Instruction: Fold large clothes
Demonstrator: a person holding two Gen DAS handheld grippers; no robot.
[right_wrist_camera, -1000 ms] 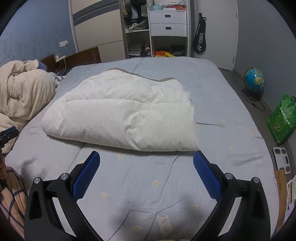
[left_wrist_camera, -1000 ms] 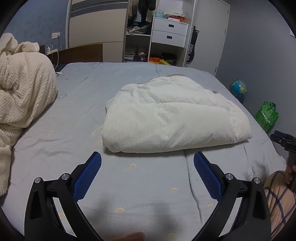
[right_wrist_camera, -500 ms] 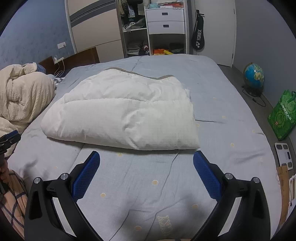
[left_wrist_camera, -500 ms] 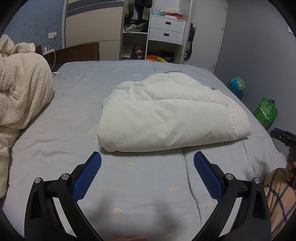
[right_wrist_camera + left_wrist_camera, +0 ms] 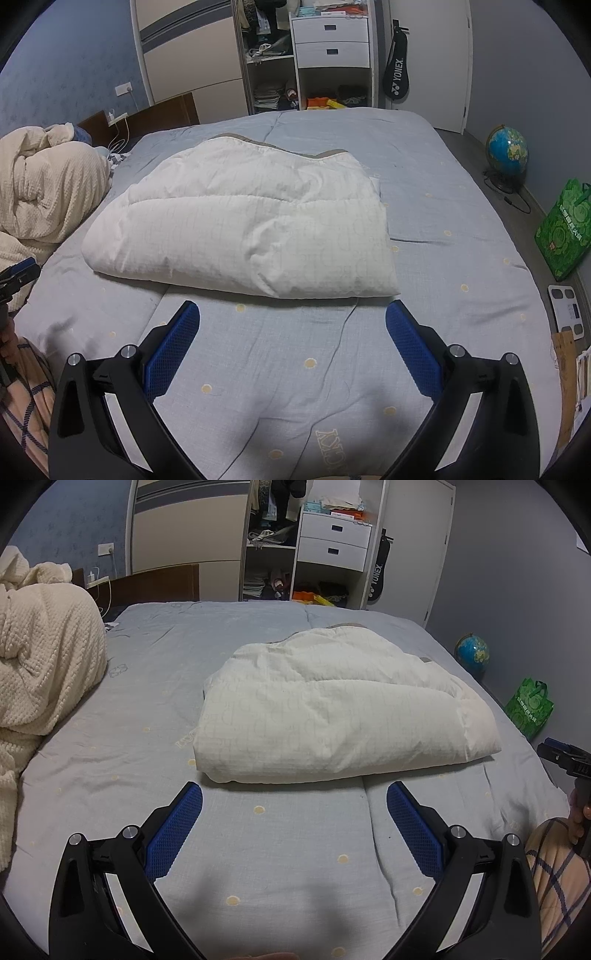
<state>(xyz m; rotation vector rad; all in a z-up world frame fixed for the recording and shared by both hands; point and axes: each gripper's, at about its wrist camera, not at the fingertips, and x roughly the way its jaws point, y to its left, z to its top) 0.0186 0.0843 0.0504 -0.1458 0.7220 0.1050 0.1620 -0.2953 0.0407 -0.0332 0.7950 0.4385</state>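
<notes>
A white quilted duvet (image 5: 332, 709) lies folded into a thick rectangular bundle in the middle of the grey-blue bed (image 5: 110, 760); it also shows in the right wrist view (image 5: 251, 225). My left gripper (image 5: 294, 805) is open and empty, above the sheet a little short of the bundle's near edge. My right gripper (image 5: 292, 321) is open and empty, also just short of the near edge. The right gripper's tip shows at the right edge of the left wrist view (image 5: 565, 757). The left gripper's tip shows at the left edge of the right wrist view (image 5: 18, 273).
A cream knitted blanket (image 5: 44, 664) is heaped at the bed's left side. An open wardrobe with white drawers (image 5: 332, 542) stands behind the bed. A globe (image 5: 506, 151), a green bag (image 5: 565, 236) and a scale (image 5: 567, 310) sit on the floor to the right.
Both grippers have drifted slightly, so the duvet sits a little differently in each view. Both stay open and empty, and the duvet has not moved.
</notes>
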